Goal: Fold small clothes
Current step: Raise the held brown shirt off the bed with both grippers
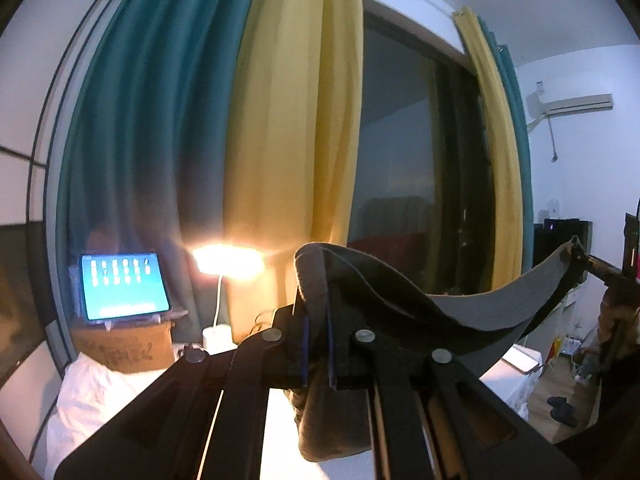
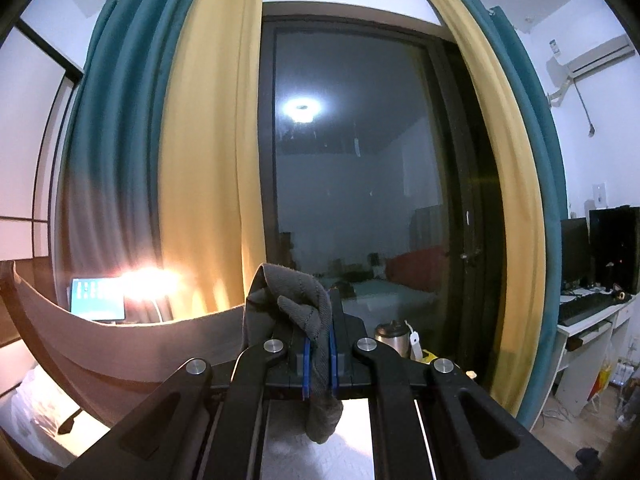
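A small grey garment (image 1: 472,312) hangs stretched in the air between my two grippers, sagging in a curve. My left gripper (image 1: 317,344) is shut on one corner of it, with cloth bunched over and below the blue pads. The right gripper (image 1: 576,248) shows at the far right of the left wrist view, holding the other corner. In the right wrist view my right gripper (image 2: 319,356) is shut on a bunched corner of the garment (image 2: 296,292), and the rest of the cloth (image 2: 120,348) sweeps away to the left.
Teal and yellow curtains (image 2: 192,160) frame a dark glass door (image 2: 360,160) ahead. A lit lamp (image 1: 228,262), a tablet (image 1: 122,286) on a cardboard box and white bedding (image 1: 92,392) lie at the left. A desk with monitors (image 2: 600,248) stands at the right.
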